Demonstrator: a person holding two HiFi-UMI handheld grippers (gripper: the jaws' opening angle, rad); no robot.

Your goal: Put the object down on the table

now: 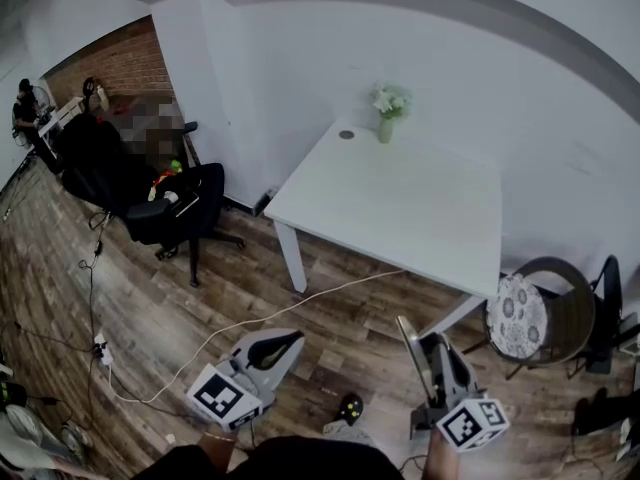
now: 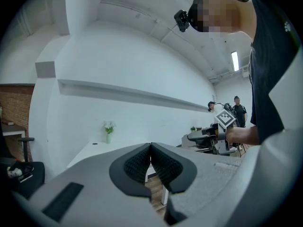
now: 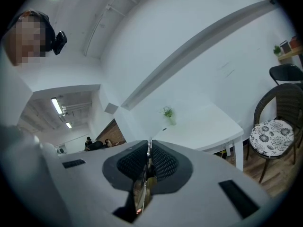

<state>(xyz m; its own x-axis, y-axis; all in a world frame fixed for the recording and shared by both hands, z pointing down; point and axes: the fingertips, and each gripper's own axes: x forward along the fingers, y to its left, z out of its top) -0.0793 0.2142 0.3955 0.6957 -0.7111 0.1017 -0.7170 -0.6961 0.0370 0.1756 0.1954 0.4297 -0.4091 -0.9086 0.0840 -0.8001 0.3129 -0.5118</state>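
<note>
Wood-plank floor (image 1: 150,308) is filling the lower room, with a pale cable (image 1: 300,303) trailing across it. White wall (image 1: 400,38) is running behind everything.

White table (image 1: 420,208) is standing against that wall, its top nearly bare.

Black office chair (image 1: 175,208) is sitting left of the table. Wicker chair (image 1: 575,313) with a patterned cushion (image 1: 517,315) is sitting at the table's near right corner.

Left gripper (image 1: 292,340) is hovering over the floor, well short of the table, its jaws pressing together pad against pad.

Right gripper (image 1: 438,346) is hovering beside it, likewise well apart from the table. Its jaws are pinching the object (image 1: 410,353), a thin flat piece held edge-on. The piece is sticking out past the jaw tips toward the table and hanging over the floor.

Vase (image 1: 386,128) with pale flowers is standing at the table's far edge, a small dark disc (image 1: 346,134) lying just beside it.
</note>
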